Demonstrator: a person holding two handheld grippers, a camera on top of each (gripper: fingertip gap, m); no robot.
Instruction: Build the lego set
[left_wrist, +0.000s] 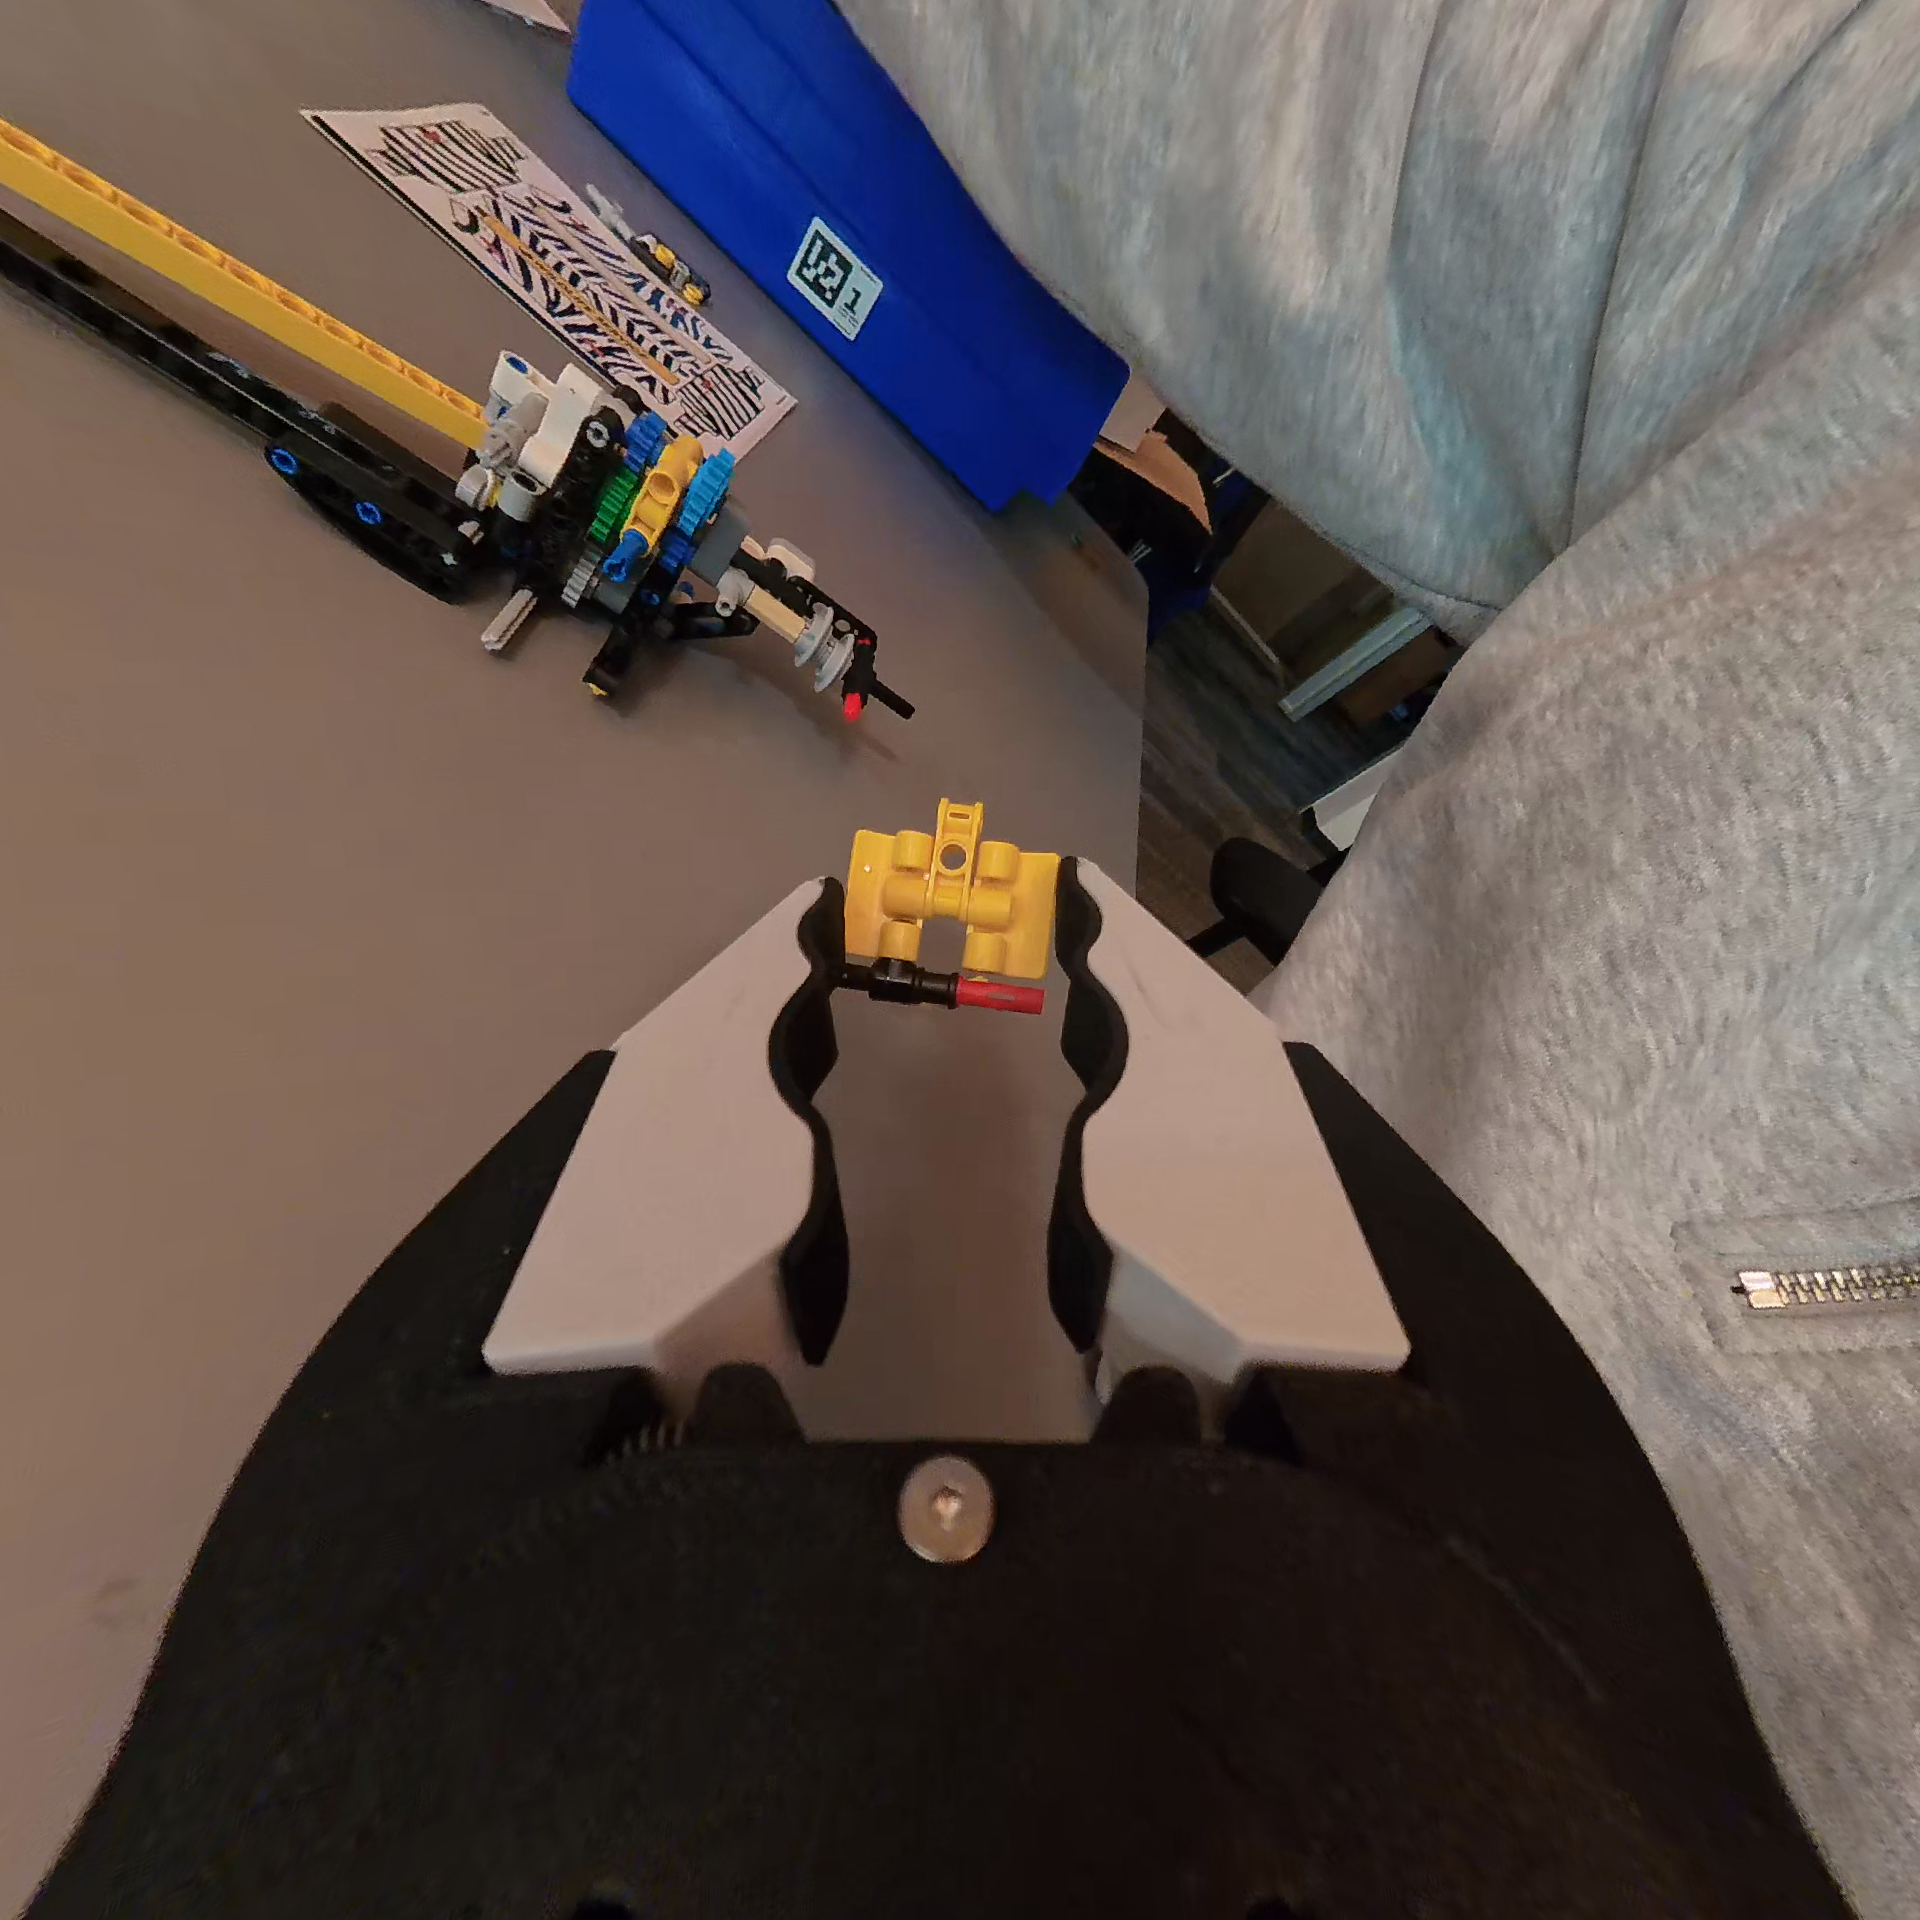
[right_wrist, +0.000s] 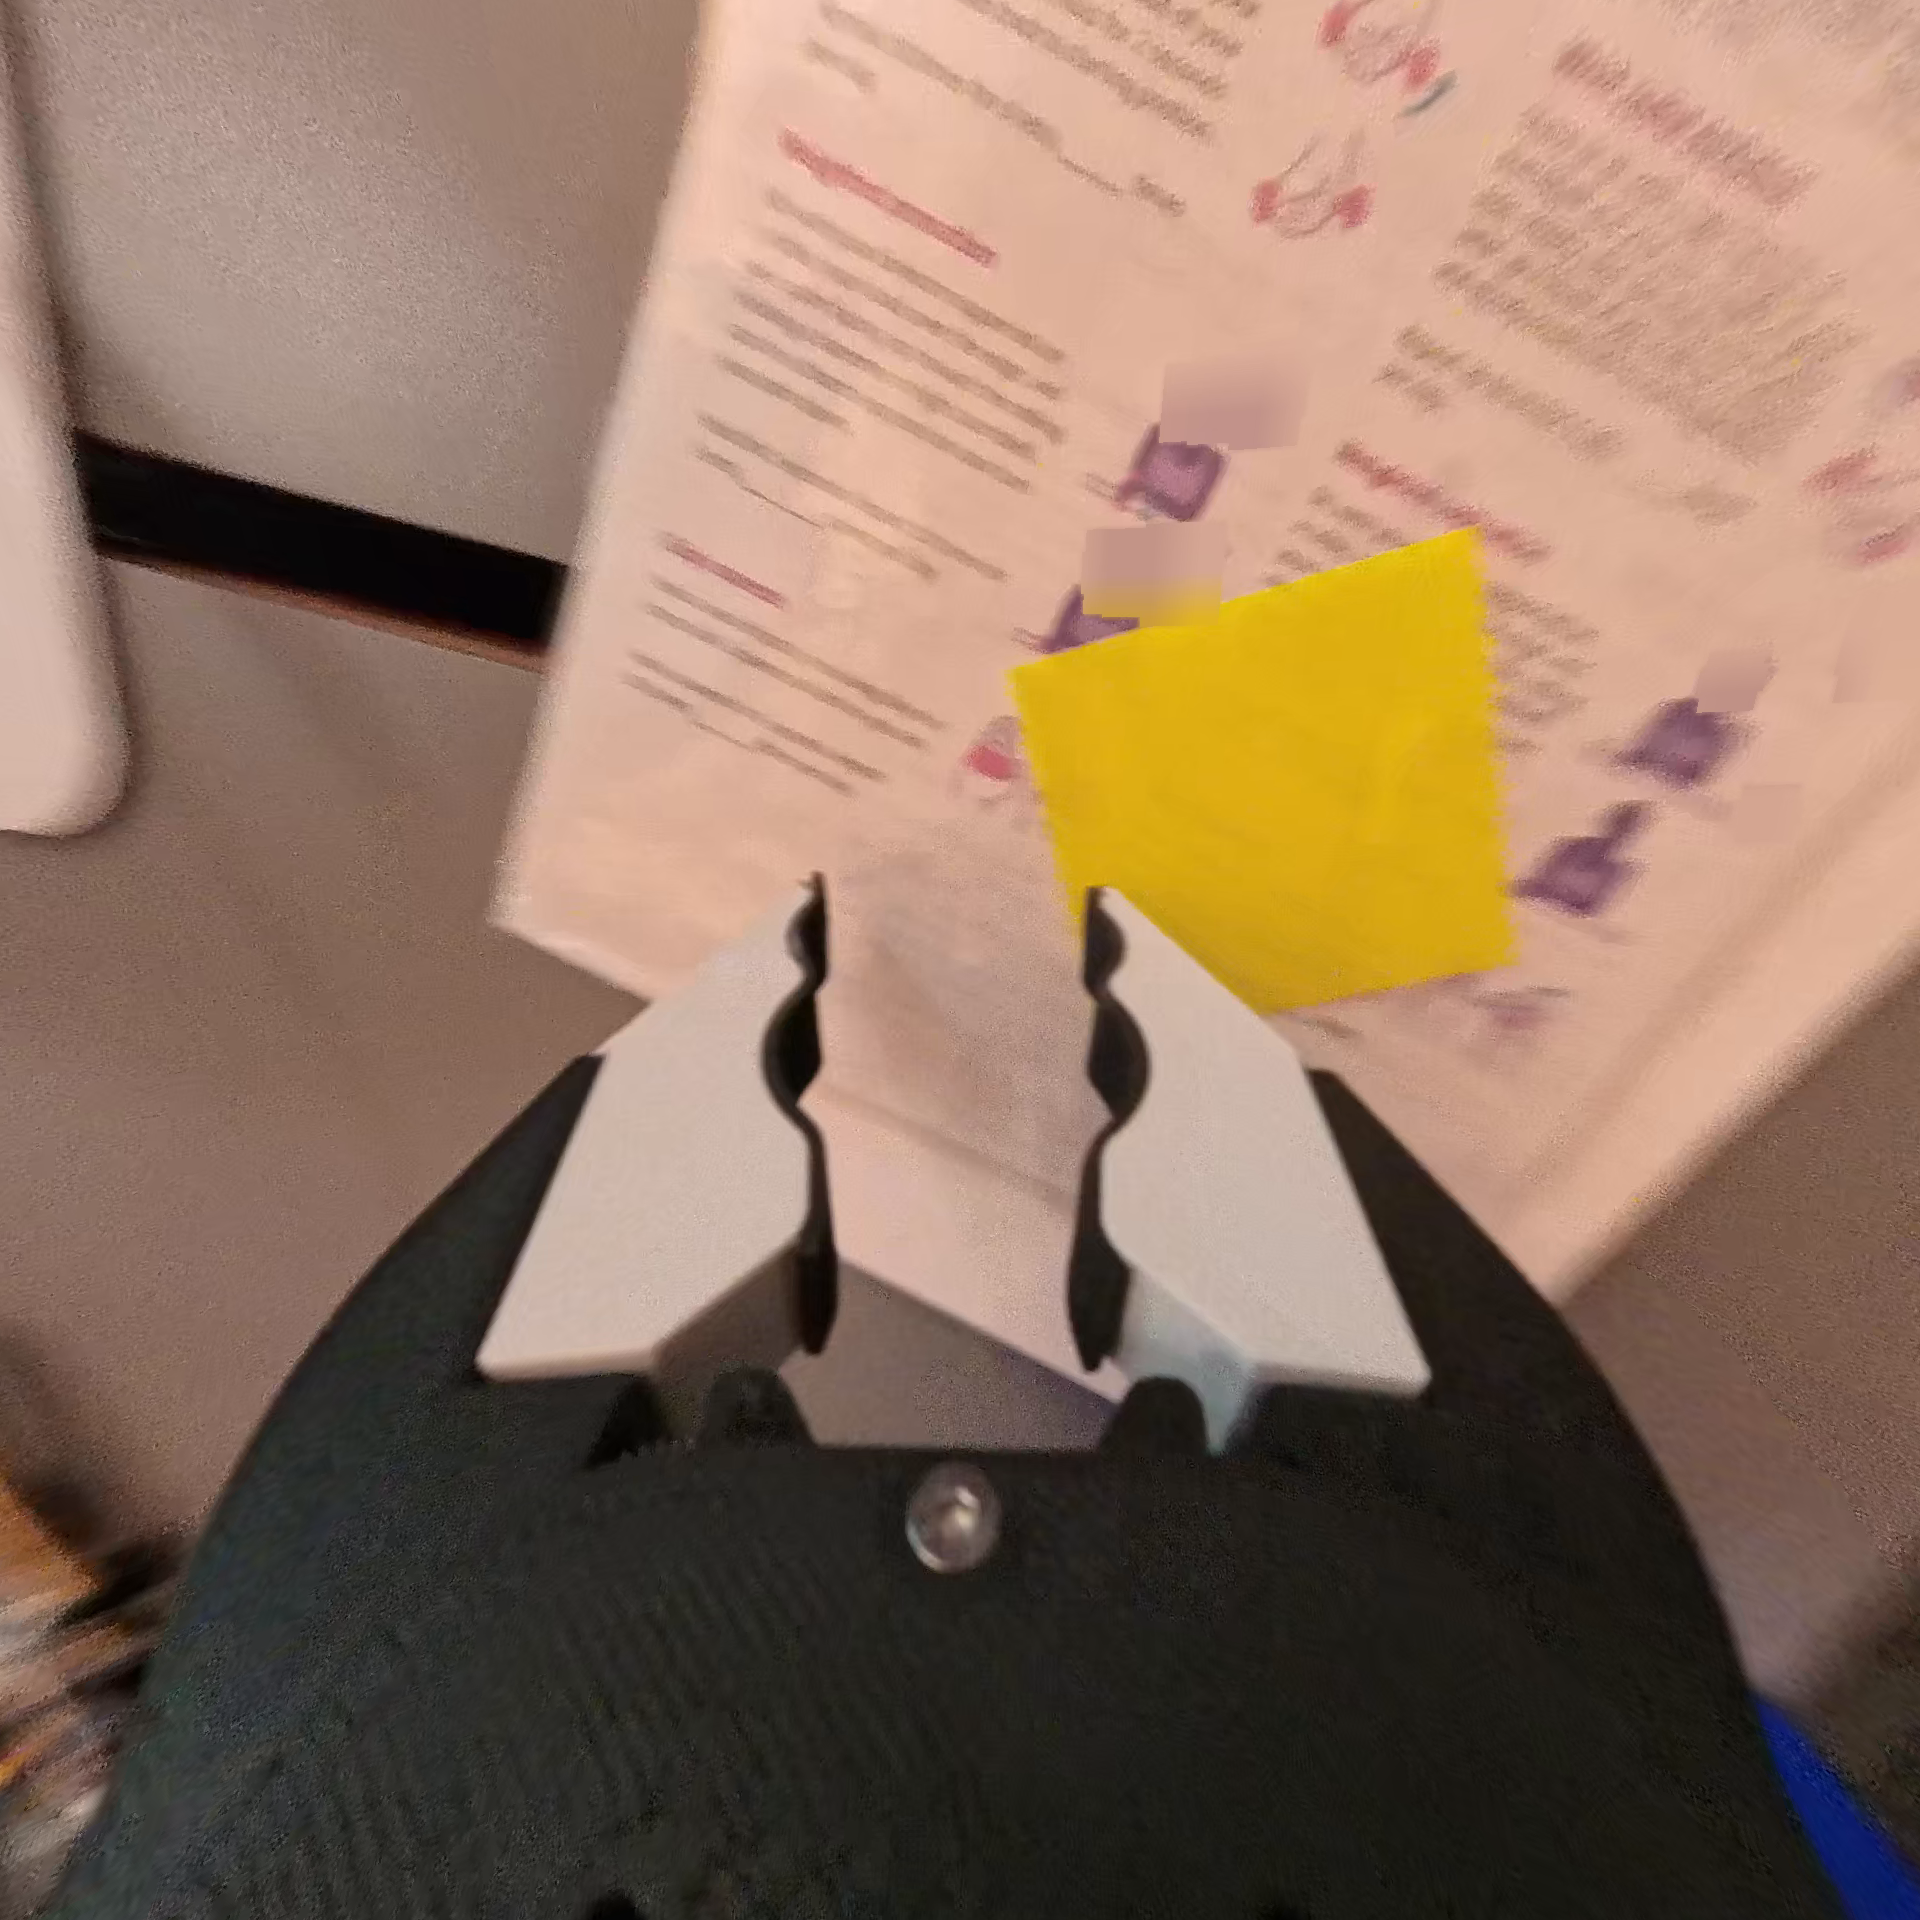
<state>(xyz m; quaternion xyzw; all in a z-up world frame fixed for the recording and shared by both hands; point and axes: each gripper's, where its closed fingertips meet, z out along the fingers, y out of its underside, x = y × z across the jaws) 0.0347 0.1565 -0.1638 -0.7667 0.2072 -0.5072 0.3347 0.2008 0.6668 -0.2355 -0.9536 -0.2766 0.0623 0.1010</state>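
The left gripper (left_wrist: 951, 914) has its fingers clamped on a yellow lego piece (left_wrist: 951, 899) above the near edge of the grey desk (left_wrist: 312, 935), with the partly built model (left_wrist: 623, 509) lying farther left. The right gripper (right_wrist: 951, 904) has its fingers spread apart with nothing between them, over a blurred printed sheet (right_wrist: 831, 416) bearing a yellow note (right_wrist: 1268, 790).

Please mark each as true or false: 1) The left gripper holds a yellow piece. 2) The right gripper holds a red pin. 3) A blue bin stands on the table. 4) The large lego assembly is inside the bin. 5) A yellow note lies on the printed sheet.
1) True: the left gripper is shut on the yellow piece.
2) False: the right gripper is open and empty.
3) True: the blue bin is on the table.
4) False: the lego assembly lies on the table.
5) True: yellow note, printed sheet.
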